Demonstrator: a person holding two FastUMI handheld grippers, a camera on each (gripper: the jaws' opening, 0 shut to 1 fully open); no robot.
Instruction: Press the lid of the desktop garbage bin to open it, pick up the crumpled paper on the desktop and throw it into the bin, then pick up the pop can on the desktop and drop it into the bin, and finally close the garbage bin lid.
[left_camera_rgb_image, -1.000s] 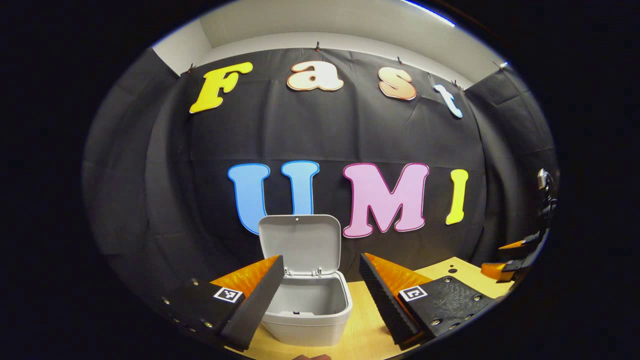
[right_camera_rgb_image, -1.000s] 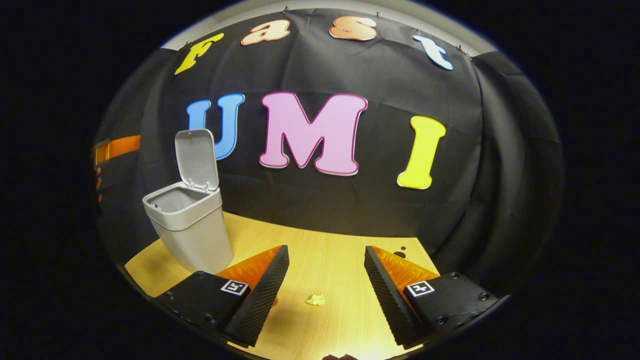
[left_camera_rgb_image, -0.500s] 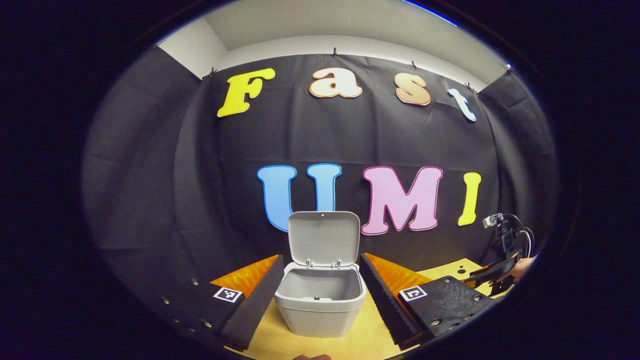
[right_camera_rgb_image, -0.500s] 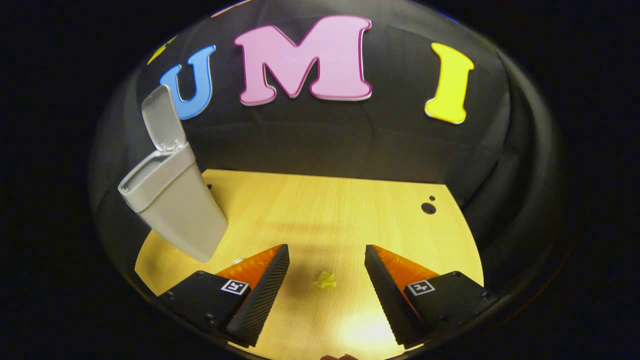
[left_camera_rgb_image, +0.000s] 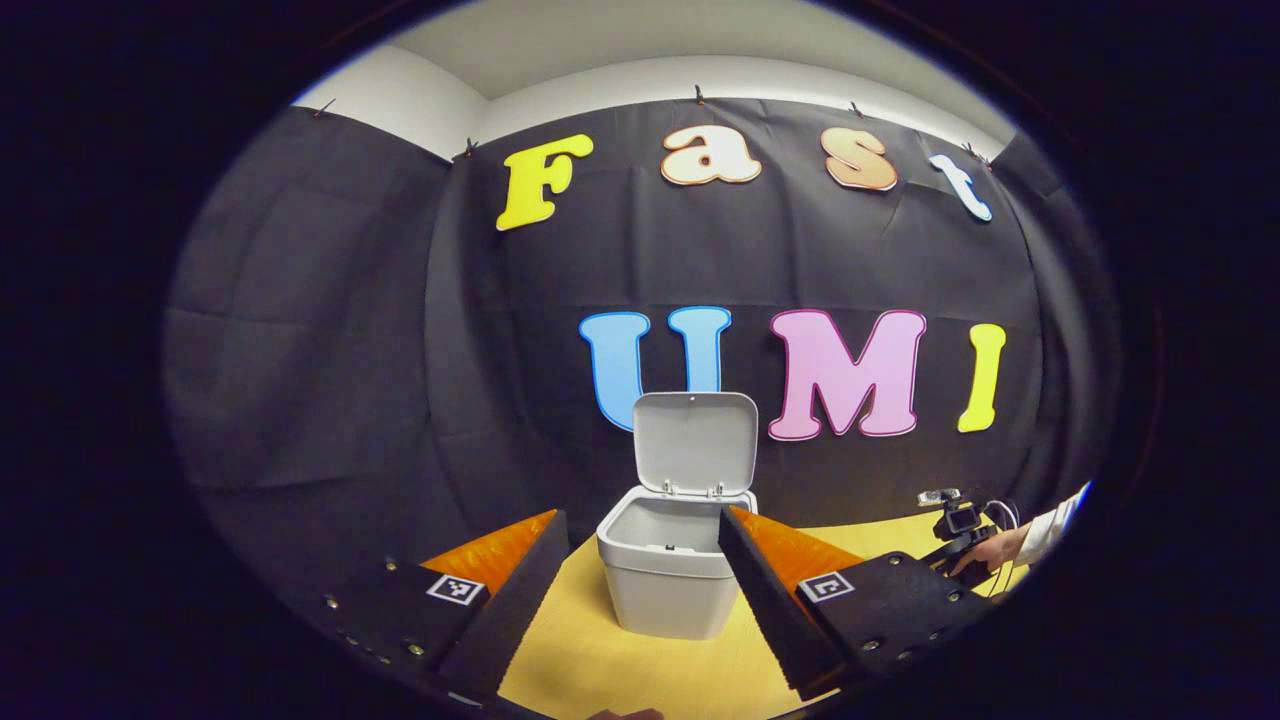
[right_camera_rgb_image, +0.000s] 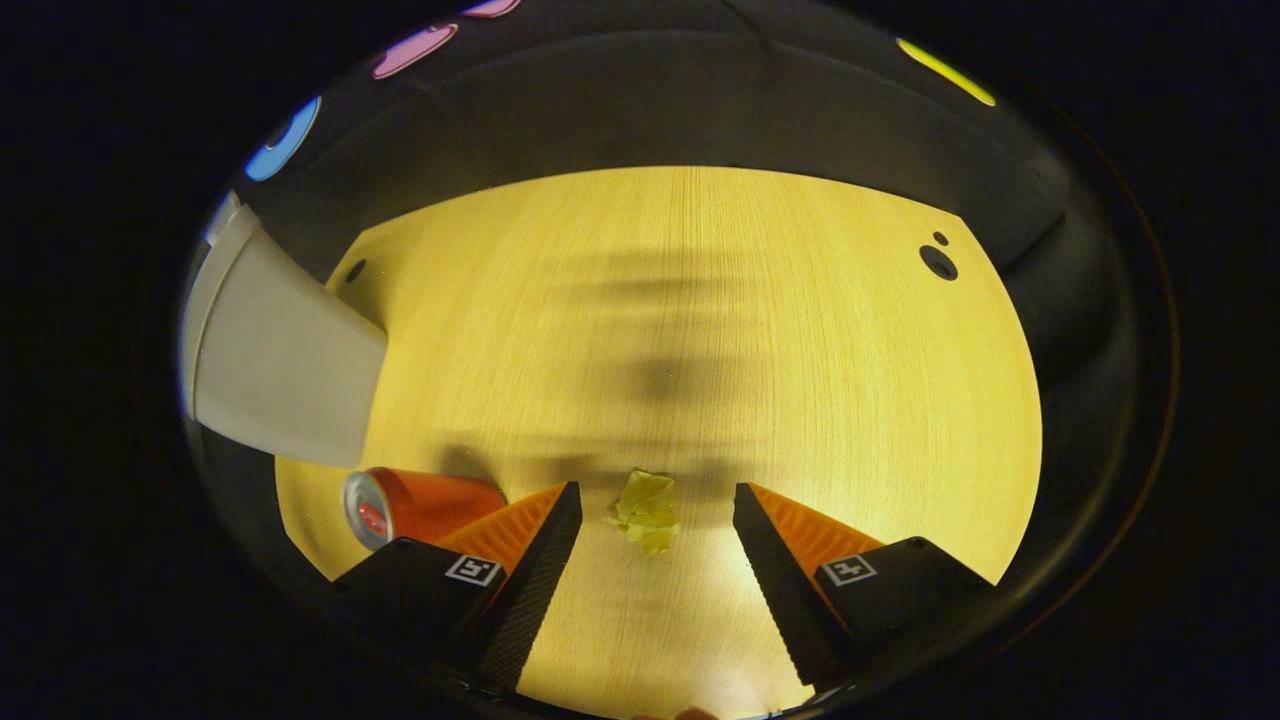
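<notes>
Grey plastic desktop garbage bin (left_camera_rgb_image: 668, 580) stands upright on the pale wooden desktop (left_camera_rgb_image: 640, 670) near the black cloth wall, its hinged lid (left_camera_rgb_image: 695, 442) raised upright at the back; the part of its inside that shows holds nothing. No legible writing on it. In the right gripper view the bin's wall (right_camera_rgb_image: 280, 365) lies at far left. Crumpled yellowish paper (right_camera_rgb_image: 645, 512) rests on the desktop (right_camera_rgb_image: 700, 330) between the wide-spread fingers of the right gripper (right_camera_rgb_image: 650, 520), untouched. Orange-red pop can (right_camera_rgb_image: 420, 505) lies on its side just left of them; print unreadable. Left gripper (left_camera_rgb_image: 640, 550) fingers wide, holding nothing, bin beyond them. Square black-and-white markers sit on both grippers.
</notes>
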